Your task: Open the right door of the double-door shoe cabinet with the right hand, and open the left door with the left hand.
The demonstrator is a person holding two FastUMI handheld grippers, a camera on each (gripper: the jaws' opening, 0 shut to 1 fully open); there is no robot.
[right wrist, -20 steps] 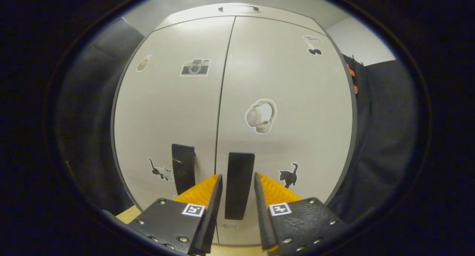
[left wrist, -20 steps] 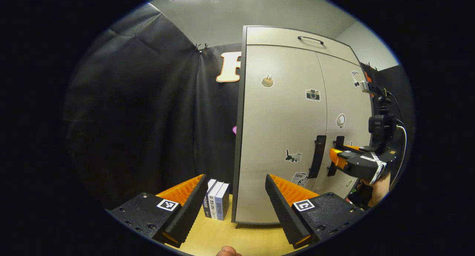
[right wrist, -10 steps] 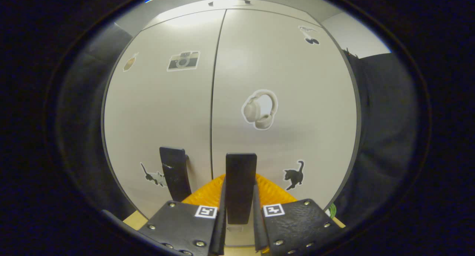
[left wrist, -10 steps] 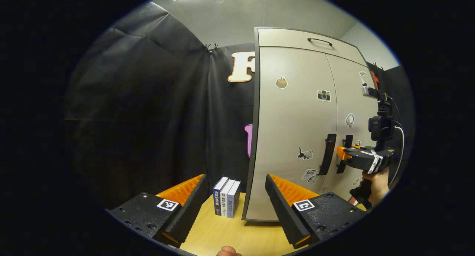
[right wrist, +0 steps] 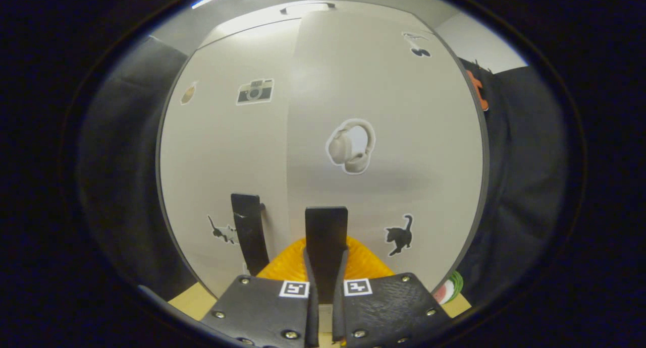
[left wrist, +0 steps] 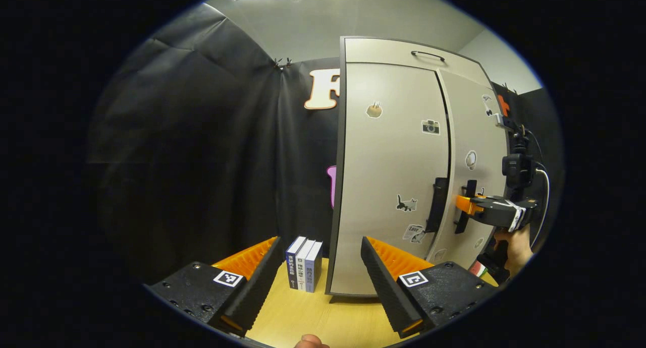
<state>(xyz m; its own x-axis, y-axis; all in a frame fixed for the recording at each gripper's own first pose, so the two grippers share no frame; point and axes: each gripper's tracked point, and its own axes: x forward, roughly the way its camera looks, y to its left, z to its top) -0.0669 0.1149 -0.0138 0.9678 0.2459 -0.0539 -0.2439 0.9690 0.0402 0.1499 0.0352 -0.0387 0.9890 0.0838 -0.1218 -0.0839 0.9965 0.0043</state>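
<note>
now: right gripper on the right door's handle

right gripper (right wrist: pixel 323 292) pinches the black handle (right wrist: pixel 326 247) of the right door (right wrist: pixel 383 136), both fingers pressed on it. that door's edge stands slightly proud of the left door (right wrist: pixel 227 146). left gripper (left wrist: pixel 318 272) is spread, gripping nothing, low over the desk (left wrist: pixel 313 317), well apart from the left handle (left wrist: pixel 437 204). 3 books (left wrist: pixel 304 264) stand beside the shoe cabinet (left wrist: pixel 388 50).

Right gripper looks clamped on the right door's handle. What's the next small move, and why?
Probably keep pulling the right gripper back, swinging out the beige right door: both fingers pinch its black bar handle and a dark gap shows at the seam. The open left gripper is away from the left door's black handle.
</note>
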